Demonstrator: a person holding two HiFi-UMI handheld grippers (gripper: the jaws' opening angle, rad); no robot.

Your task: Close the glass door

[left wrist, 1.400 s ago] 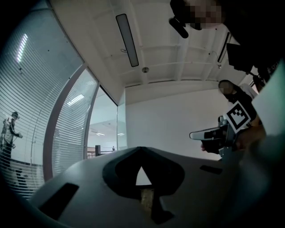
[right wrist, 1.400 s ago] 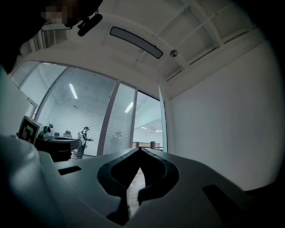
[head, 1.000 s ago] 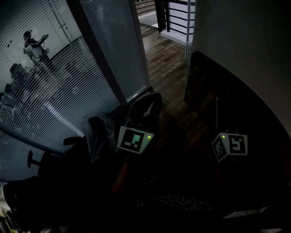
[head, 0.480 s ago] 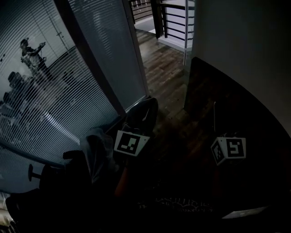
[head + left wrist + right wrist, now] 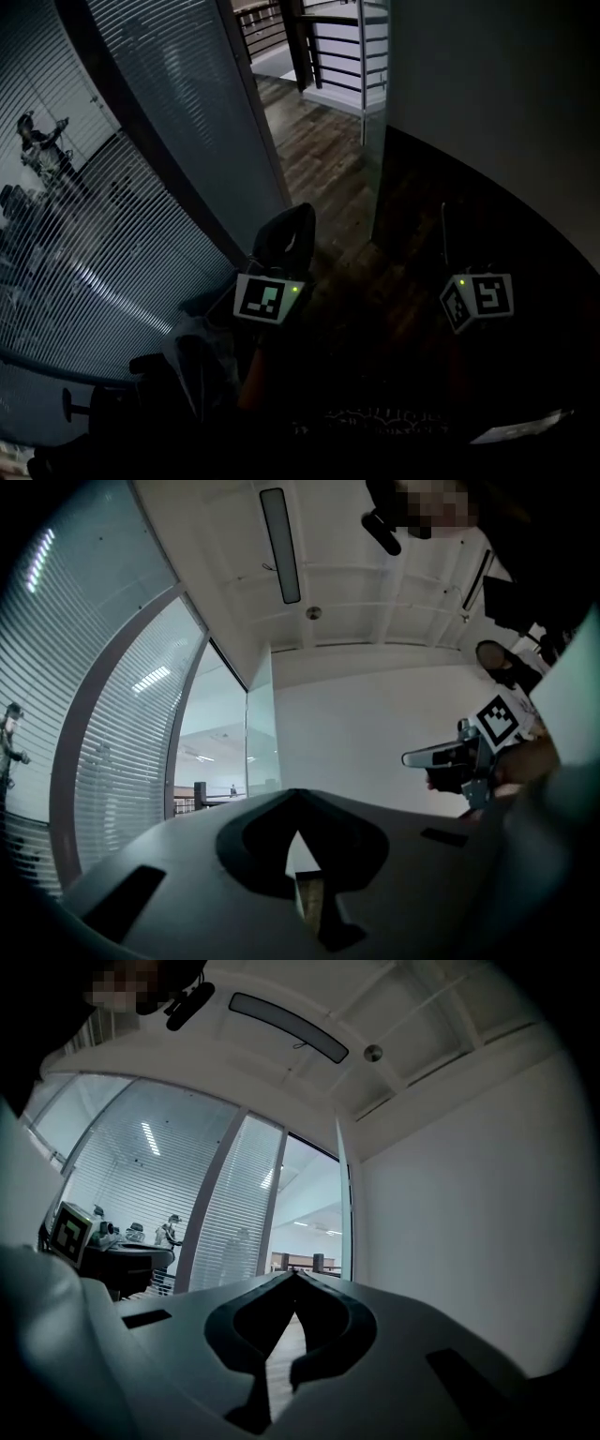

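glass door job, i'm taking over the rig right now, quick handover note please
Left gripper: shut, empty.
Right gripper: shut, empty.
Glass door: open, standing beside the white wall; wooden floor shows through the doorway ahead.
Done: nothing yet; neither gripper touches the door.
Left: reach the door, likely swing it across the doorway until it closes.

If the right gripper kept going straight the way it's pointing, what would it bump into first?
Probably nothing nearby: the right gripper points into the open doorway, just left of the glass door. A railing stands far beyond, though depth is hard to judge.
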